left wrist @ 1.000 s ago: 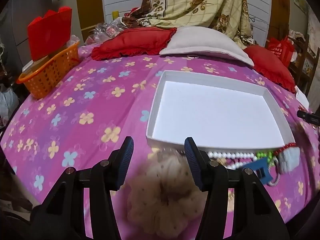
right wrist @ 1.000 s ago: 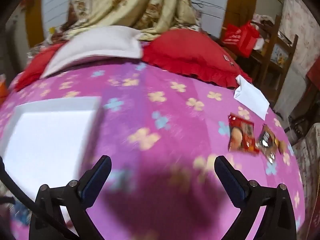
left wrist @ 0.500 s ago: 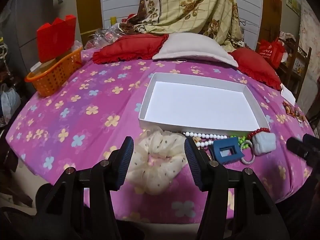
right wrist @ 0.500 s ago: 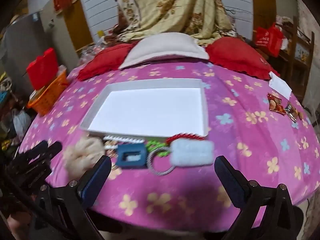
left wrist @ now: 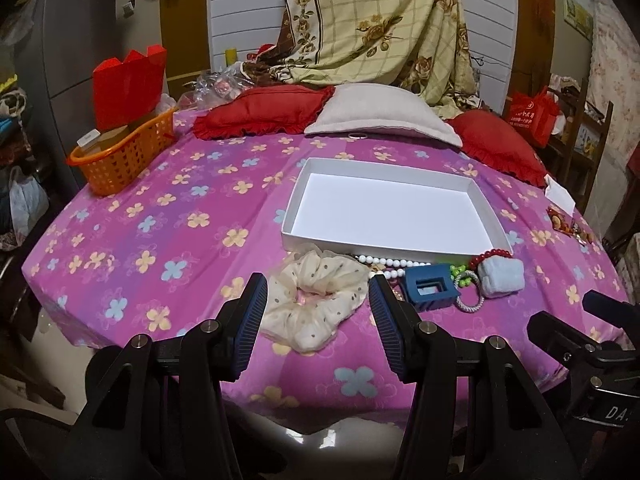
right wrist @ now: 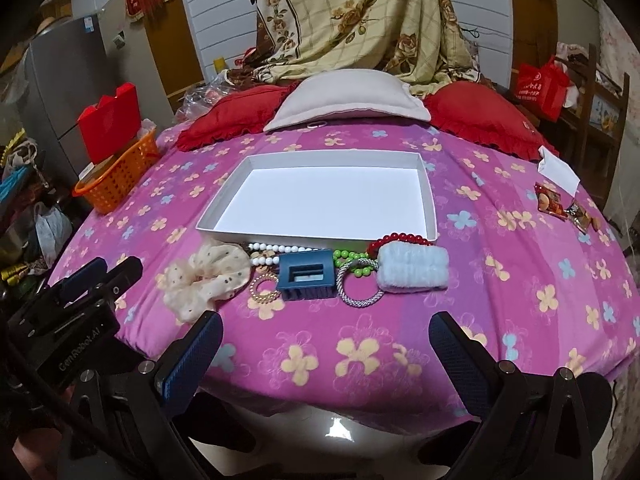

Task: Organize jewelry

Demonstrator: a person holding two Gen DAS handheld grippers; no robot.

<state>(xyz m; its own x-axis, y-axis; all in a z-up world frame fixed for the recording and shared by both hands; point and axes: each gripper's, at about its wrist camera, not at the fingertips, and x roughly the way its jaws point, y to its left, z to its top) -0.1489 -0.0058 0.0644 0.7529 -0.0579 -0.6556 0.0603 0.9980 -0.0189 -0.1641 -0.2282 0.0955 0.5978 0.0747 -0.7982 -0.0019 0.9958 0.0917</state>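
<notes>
An empty white tray (left wrist: pixel 486 212) (right wrist: pixel 428 192) lies on the pink flowered cloth. In front of it lies a row of accessories: a cream scrunchie (left wrist: pixel 316 300) (right wrist: pixel 208 276), white beads (left wrist: pixel 384 261) (right wrist: pixel 276 249), a blue hair claw (left wrist: pixel 430 286) (right wrist: pixel 308 276), green beads (right wrist: pixel 352 258), a silver bracelet (right wrist: pixel 358 282), red beads (right wrist: pixel 396 238) and a light blue fuzzy band (left wrist: pixel 502 276) (right wrist: pixel 412 268). My left gripper (left wrist: pixel 318 320) is open and empty, just short of the scrunchie. My right gripper (right wrist: pixel 326 354) is open and empty, near the table's front edge.
An orange basket (left wrist: pixel 120 156) (right wrist: pixel 116 180) with a red box stands at the far left. Red and white pillows (left wrist: pixel 376 114) line the back. Snack packets (right wrist: pixel 560 204) and a white paper (right wrist: pixel 558 168) lie at the right. A chair stands beyond the right side.
Both grippers have pulled back and up from the table. The whole table and the row of accessories have come into view. Both stay open.
</notes>
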